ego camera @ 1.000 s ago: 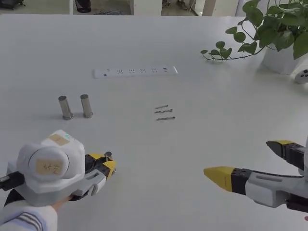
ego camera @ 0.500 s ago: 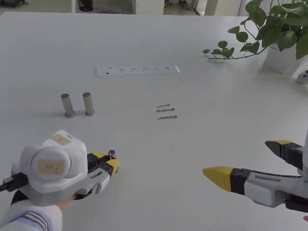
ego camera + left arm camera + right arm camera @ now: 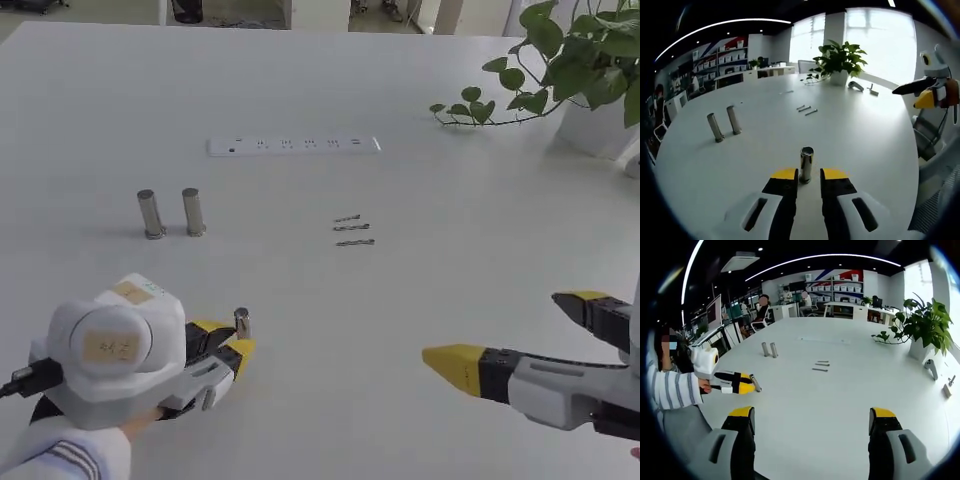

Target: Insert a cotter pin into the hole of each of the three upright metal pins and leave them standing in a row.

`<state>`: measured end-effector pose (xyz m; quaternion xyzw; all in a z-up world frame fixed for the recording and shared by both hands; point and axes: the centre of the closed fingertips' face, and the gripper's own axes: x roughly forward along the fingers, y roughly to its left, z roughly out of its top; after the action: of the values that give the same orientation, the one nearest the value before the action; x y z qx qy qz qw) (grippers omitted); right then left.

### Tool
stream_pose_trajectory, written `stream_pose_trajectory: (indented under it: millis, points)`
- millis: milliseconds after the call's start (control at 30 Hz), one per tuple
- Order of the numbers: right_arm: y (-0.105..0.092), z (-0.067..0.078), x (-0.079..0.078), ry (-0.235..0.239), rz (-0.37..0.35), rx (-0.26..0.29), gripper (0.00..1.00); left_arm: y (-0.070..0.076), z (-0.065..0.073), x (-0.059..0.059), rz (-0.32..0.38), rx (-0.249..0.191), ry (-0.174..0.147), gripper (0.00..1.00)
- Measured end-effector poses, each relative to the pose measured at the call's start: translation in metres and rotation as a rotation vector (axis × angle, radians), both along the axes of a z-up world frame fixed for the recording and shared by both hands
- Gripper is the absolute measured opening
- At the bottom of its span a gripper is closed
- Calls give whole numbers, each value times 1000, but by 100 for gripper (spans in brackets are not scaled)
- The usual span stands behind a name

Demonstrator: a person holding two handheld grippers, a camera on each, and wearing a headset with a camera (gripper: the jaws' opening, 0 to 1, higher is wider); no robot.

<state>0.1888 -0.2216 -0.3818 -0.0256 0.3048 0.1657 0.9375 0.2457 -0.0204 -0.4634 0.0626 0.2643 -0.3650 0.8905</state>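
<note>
Gripping low at 8 o'clock in the head view, the left gripper (image 3: 230, 338) lies almost level just above the surface (image 3: 330, 400). Its jaws point toward 2 o'clock, and a striped sleeve (image 3: 60, 458) shows behind its rounded white housing. The jaws are black with blunt yellow tips and are drawn in to a narrow gap. They close on the lower end of a metal pin (image 3: 241, 323), which stands upright between the tips. In the left gripper view this pin is a short, polished steel cylinder with a flat top, and its base is down at the surface.

The right gripper (image 3: 497, 328) is at 4 o'clock in the head view, held off the surface with its long tapered jaws pointing toward 9 o'clock. They are spread wide apart with nothing between them.

At 11 o'clock from the held pin, well apart from it, two other metal pins (image 3: 150, 213) (image 3: 193, 211) stand upright just beside each other. They have the same bright cylinder shape, each with a slightly wider foot.

At 1 o'clock from the held pin, three cotter pins (image 3: 351, 228) lie flat and parallel, one above the next. They are thin and silvery.

Beyond them, at 11 o'clock, lies a long, flat white power strip (image 3: 294, 146). A plant (image 3: 580, 55) with broad green leaves and a trailing stem sits in a white pot (image 3: 590, 130) at 2 o'clock. The surface is plain, smooth white with a soft sheen.
</note>
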Motion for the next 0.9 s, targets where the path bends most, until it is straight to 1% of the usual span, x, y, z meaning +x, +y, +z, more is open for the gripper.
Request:
stream_pose_trajectory:
  millis: [100, 200, 267, 333, 367, 500, 567, 600, 667, 733, 800, 833, 867, 900]
  points:
    - [3, -1, 0, 3, 8, -1, 93, 4, 8, -4, -28, -17, -9, 23]
    - [6, -1, 1, 4, 17, -3, 93, 10, 14, -8, -57, -16, -18, 35]
    - [7, 0, 1, 4, 23, -4, 93, 15, 18, -11, -73, -19, -25, 40]
    - [9, 0, 2, 3, 27, -3, 93, 15, 27, -18, -89, -91, -5, 46]
    - [9, 0, 2, 2, 29, -3, 93, 19, 30, -21, -93, -107, -8, 49]
    - [11, -1, 1, 11, 36, -4, 93, 29, 34, -30, -103, -107, 7, 64]
    - [12, -3, 1, 16, 40, -2, 93, 33, 34, -35, -108, -96, 27, 70]
    - [12, -3, 1, 17, 41, -2, 93, 36, 33, -38, -104, -92, 51, 73]
    - [13, -4, 1, 23, 46, -4, 93, 40, 33, -42, -109, -92, 62, 78]
    - [14, -5, 2, 24, 52, -6, 93, 41, 35, -45, -110, -92, 65, 82]
    - [15, -4, 3, 26, 55, -8, 93, 42, 37, -49, -114, -97, 71, 89]
    - [15, -4, 4, 26, 58, -9, 93, 41, 38, -50, -117, -99, 68, 93]
    - [15, -4, 5, 28, 62, -12, 93, 41, 40, -52, -122, -94, 58, 96]
    - [15, -4, 7, 29, 66, -16, 93, 41, 41, -53, -124, -93, 59, 98]
